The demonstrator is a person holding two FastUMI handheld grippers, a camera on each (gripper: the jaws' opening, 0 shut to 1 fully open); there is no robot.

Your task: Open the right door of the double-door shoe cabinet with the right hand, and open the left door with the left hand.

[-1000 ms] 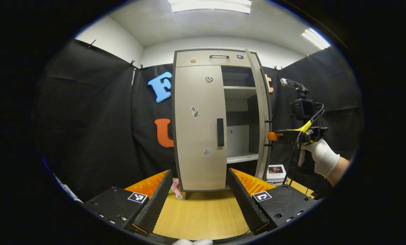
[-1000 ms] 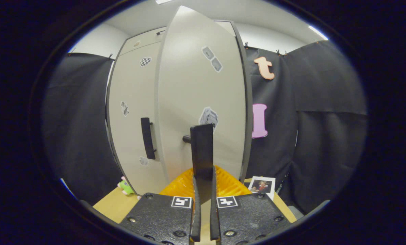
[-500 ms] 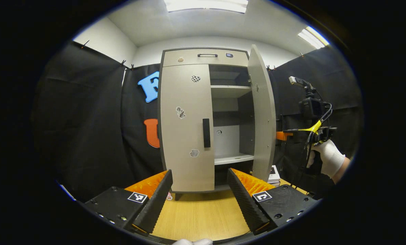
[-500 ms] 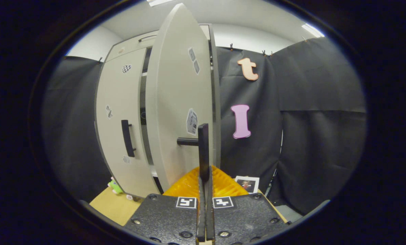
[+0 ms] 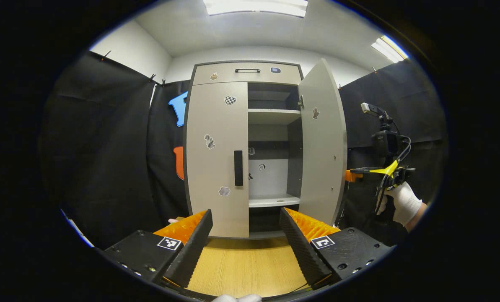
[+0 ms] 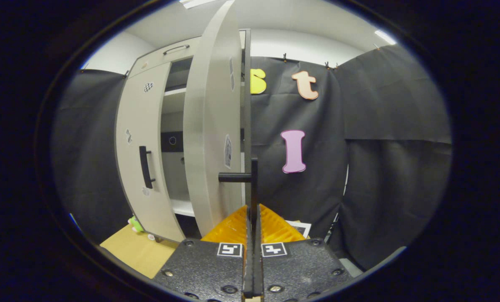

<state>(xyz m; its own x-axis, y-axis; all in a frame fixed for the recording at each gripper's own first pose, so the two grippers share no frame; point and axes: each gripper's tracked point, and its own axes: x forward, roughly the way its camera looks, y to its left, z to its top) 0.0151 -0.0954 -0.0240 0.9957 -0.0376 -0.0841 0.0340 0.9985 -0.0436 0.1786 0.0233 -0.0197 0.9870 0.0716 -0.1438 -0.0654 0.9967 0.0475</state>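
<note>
One cabinet door open, one closed; cabinet (image 5: pixel 216 159) stands at the far edge of the tabletop (image 5: pixel 245 268).
Right door (image 5: pixel 323 147) is swung wide, exposing the shelves (image 5: pixel 273 200). Right gripper (image 6: pixel 252 201), viewed from its own camera, has its fingers together, clamped on the right door's handle (image 6: pixel 235 177); in the left gripper view it appears to the right of the door, held by a gloved hand (image 5: pixel 400 201). Left door (image 5: pixel 216 155) is closed, its handle (image 5: pixel 238 167) untouched. Left gripper (image 5: pixel 245 235) sits near, facing the cabinet, fingers apart and holding nothing.
</note>
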